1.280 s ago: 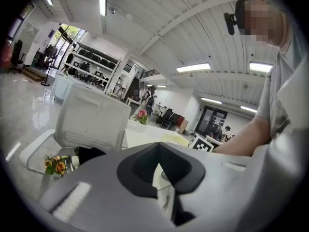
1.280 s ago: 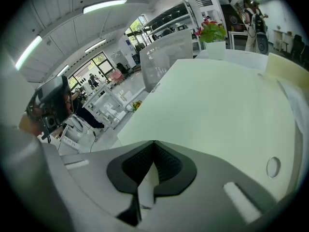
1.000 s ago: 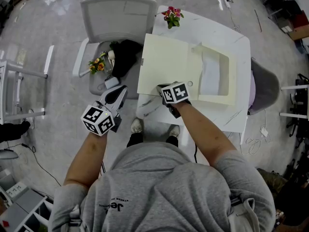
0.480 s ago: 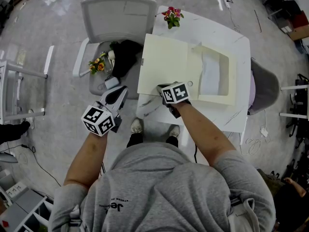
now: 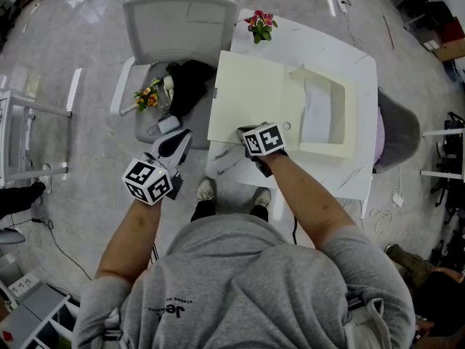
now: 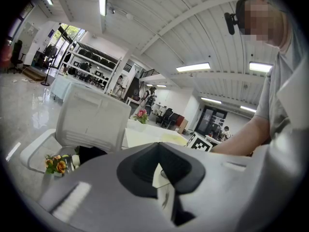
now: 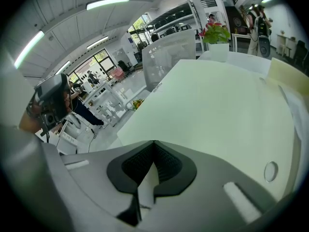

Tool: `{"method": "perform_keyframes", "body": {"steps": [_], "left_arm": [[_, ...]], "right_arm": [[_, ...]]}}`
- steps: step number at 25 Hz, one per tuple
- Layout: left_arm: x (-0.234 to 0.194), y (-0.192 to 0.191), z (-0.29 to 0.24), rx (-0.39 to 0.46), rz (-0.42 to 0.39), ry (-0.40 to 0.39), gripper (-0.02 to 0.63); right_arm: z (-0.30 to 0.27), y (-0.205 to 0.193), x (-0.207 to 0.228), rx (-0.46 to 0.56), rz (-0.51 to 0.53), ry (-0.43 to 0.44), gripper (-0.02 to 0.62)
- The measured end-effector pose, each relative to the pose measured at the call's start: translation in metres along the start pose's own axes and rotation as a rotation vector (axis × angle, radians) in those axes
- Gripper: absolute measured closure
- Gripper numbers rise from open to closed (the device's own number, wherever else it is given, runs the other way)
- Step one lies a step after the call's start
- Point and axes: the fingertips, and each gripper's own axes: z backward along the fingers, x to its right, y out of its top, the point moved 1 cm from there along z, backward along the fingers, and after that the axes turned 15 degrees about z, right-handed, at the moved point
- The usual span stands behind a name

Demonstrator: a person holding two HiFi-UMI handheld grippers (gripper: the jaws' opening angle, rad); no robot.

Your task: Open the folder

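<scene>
With the right gripper (image 5: 245, 131) closed at the folder's (image 5: 251, 97) six-o'clock edge and the left gripper (image 5: 182, 135) closed, empty, a nine-o'clock nudge could slide the overhanging folder off the counter (image 5: 320, 42).

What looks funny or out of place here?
A little bunch of flowers lies on the chair seat beside a dark bundle, not on the table. The open folder also seems to poke slightly past the table's left edge.
</scene>
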Motion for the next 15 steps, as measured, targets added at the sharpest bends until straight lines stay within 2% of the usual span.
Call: {"method": "perform_keyframes", "body": {"steps": [15], "left_arm": [[0.0007, -0.0031, 0.0016, -0.003, 0.002, -0.003, 0.552]], "right_arm": [[-0.0005, -0.0016, -0.0014, 0.0, -0.008, 0.001, 0.591]]}}
